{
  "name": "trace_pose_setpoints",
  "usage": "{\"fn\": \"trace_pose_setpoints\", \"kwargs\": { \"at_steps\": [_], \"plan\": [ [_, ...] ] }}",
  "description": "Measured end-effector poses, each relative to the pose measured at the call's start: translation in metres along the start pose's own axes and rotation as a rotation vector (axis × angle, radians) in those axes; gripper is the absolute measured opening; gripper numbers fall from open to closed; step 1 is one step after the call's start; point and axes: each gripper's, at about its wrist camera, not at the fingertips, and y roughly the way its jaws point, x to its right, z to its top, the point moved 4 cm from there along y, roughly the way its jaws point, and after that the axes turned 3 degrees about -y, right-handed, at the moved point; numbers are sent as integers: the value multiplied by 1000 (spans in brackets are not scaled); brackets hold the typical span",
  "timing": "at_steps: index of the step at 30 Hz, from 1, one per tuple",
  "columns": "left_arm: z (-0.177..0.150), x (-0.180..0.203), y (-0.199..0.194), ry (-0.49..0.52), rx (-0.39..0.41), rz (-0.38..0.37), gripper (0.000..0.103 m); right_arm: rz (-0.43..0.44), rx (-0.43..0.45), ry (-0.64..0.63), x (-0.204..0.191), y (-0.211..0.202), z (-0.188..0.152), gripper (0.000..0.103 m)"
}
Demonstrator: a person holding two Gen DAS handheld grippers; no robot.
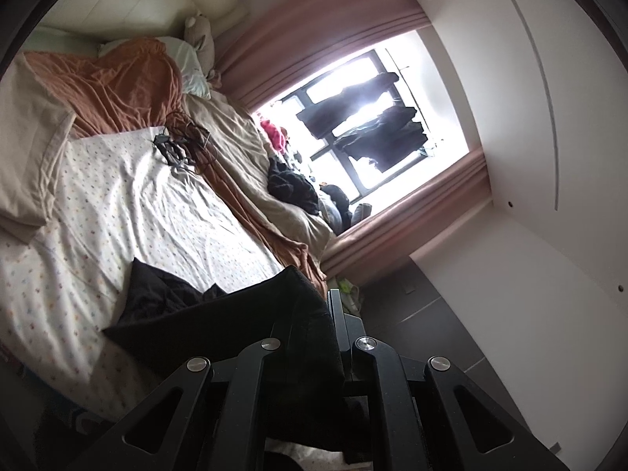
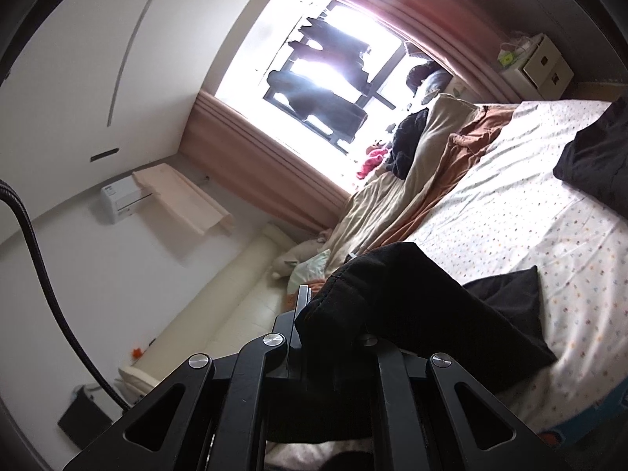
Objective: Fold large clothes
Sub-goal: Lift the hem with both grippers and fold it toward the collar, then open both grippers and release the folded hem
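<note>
A large black garment (image 1: pixel 219 314) lies partly on the dotted white bed sheet (image 1: pixel 129 204). In the left wrist view its edge is pinched between the fingers of my left gripper (image 1: pixel 327 314), which is shut on it, and the cloth drapes over the left finger. In the right wrist view my right gripper (image 2: pixel 310 306) is shut on another edge of the same black garment (image 2: pixel 424 298), whose stitched hem bunches over the right finger. A loose end of it (image 2: pixel 506 290) trails on the sheet (image 2: pixel 510 196). Both views are rolled sideways.
An orange and beige quilt (image 1: pixel 129 86) is heaped along the window side of the bed, with cables (image 1: pixel 184 137) and a dark clothes pile (image 1: pixel 290 184) on it. Pink curtains (image 1: pixel 329 39) frame the bright window. A second dark cloth (image 2: pixel 596 157) lies at the bed's far end.
</note>
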Motion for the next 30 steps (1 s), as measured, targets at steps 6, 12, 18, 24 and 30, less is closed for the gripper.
{"fn": "trace_pose_setpoints", "kwargs": {
  "at_steps": [6, 12, 18, 24, 30],
  "plan": [
    [30, -9, 55, -2, -12, 39, 9, -27, 5, 35, 22, 48, 28, 9],
    [50, -20, 116, 27, -46, 66, 9, -67, 5, 42, 50, 95, 46, 9],
    [60, -58, 177, 6, -84, 113, 9, -123, -40, 69, 85, 137, 52, 9],
    [62, -97, 225, -8, -117, 169, 9, -180, -86, 96, 128, 176, 48, 9],
    [53, -153, 267, -40, -160, 265, 9, -247, -144, 105, 172, 207, 29, 9]
  ]
}}
